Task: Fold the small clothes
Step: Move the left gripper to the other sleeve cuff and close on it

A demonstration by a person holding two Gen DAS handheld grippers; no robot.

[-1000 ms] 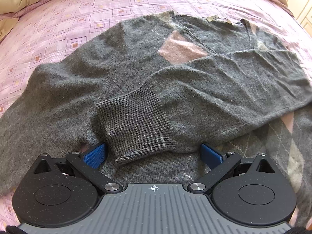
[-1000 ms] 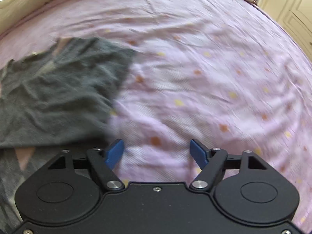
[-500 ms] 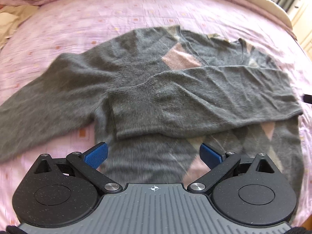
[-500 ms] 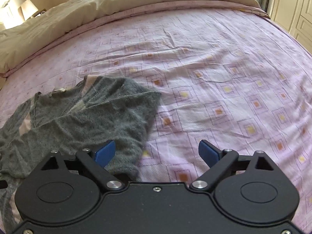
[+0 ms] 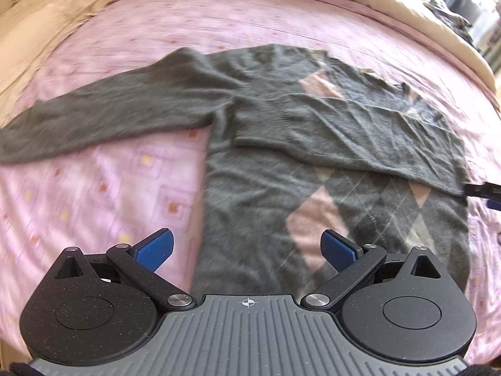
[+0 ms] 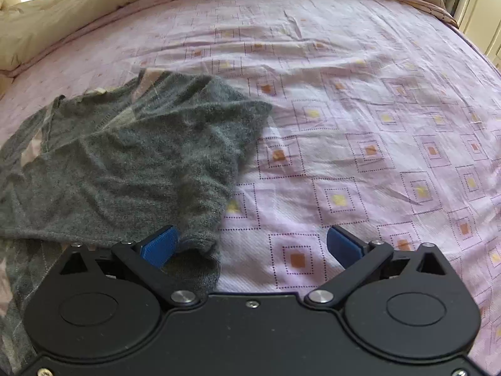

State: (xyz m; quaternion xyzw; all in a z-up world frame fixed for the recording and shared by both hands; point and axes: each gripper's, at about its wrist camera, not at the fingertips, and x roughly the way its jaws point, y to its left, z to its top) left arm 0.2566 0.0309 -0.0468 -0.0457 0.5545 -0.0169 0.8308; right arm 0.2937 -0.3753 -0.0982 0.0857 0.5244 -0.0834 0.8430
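Grey knitted wool sweater with pink argyle diamonds (image 5: 328,169) lies flat on the pink bedspread printed with small squares (image 6: 360,125) — one sleeve is folded across the chest, the other stretches out to the left over the cover. A cream-coloured duvet (image 6: 62,15) is bunched along the far edge of the bed. The left gripper (image 5: 247,246) hovers above the sweater's lower hem, blue pads spread wide, gripping nothing. The right gripper (image 6: 252,244) is likewise wide and empty — its left pad sits just beside the sweater's folded right edge.
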